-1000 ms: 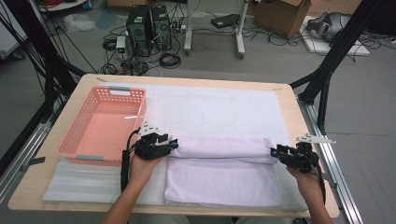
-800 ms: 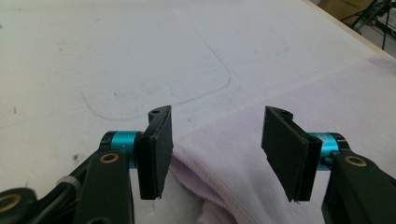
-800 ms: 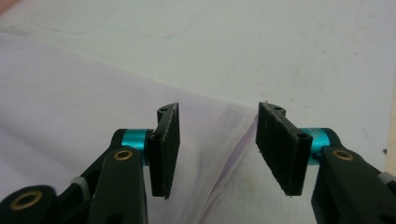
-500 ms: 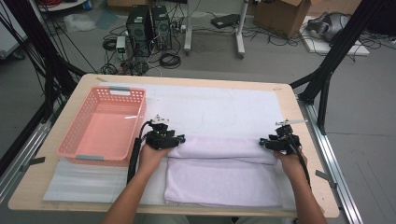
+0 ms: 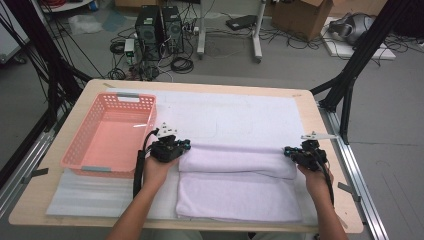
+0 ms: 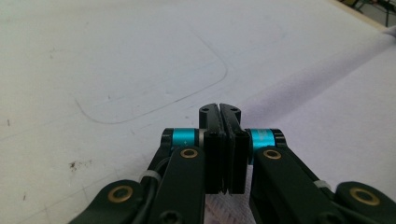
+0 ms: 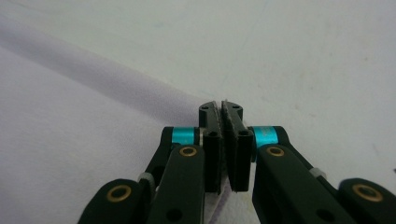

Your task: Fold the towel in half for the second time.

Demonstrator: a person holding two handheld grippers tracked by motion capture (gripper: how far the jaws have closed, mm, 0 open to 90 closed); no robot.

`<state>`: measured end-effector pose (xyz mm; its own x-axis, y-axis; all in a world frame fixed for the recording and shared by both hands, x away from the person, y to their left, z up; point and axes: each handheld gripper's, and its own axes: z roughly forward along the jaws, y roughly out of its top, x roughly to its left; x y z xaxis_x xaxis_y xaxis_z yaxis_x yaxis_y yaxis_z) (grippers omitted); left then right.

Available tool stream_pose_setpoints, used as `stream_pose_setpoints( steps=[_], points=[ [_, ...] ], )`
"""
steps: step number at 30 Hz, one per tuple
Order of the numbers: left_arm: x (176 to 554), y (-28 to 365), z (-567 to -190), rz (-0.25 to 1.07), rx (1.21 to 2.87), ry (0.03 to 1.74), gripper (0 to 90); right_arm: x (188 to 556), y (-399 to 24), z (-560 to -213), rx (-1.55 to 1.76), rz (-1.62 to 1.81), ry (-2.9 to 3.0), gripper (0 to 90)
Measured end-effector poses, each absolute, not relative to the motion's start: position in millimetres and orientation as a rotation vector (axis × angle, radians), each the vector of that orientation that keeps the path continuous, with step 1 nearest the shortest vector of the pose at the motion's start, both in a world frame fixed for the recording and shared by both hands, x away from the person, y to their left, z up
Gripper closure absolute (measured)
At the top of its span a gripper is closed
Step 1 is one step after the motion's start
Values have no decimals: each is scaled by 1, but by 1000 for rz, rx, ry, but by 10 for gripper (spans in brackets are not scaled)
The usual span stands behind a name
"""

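A pale lilac towel (image 5: 235, 195) lies folded on the white mat (image 5: 225, 110), with a thick folded band along its far edge. My left gripper (image 5: 182, 150) is at that band's left end and my right gripper (image 5: 288, 152) at its right end. Both pairs of jaws have just been closing. In the left gripper view the left gripper (image 6: 219, 109) is pressed together, with white fabric (image 6: 224, 205) pinched low between its jaws. In the right gripper view the right gripper (image 7: 220, 105) is shut with a thin line of towel (image 7: 70, 140) cloth between its pads.
A pink plastic basket (image 5: 75, 150) stands empty at the left of the table, close to my left hand. The wooden table edge (image 5: 330, 145) and a metal rail run just right of my right hand. Computers and cables lie on the floor beyond.
Both grippers have slid in onto the ends of the towel's folded band, the right one moving left and away from me, and both pairs of jaws have closed.
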<state>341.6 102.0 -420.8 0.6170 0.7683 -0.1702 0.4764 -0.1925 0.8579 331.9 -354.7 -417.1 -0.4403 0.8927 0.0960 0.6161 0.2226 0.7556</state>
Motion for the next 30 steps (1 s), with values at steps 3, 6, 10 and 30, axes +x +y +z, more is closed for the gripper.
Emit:
stream_pose_setpoints(
  steps=[3, 6, 10, 30],
  points=[
    [327, 105, -417, 368, 1808, 965, 879, 313, -358, -409, 1345, 1142, 2104, 866],
    [312, 110, -417, 349, 1778, 948, 879, 294, -361, -403, 1307, 1185, 2079, 866],
    [296, 115, -419, 330, 1758, 935, 878, 275, -362, -397, 1273, 1212, 2061, 865],
    [226, 129, -428, 236, 1761, 845, 764, 193, -363, -408, 1292, 1174, 2101, 829]
  ],
)
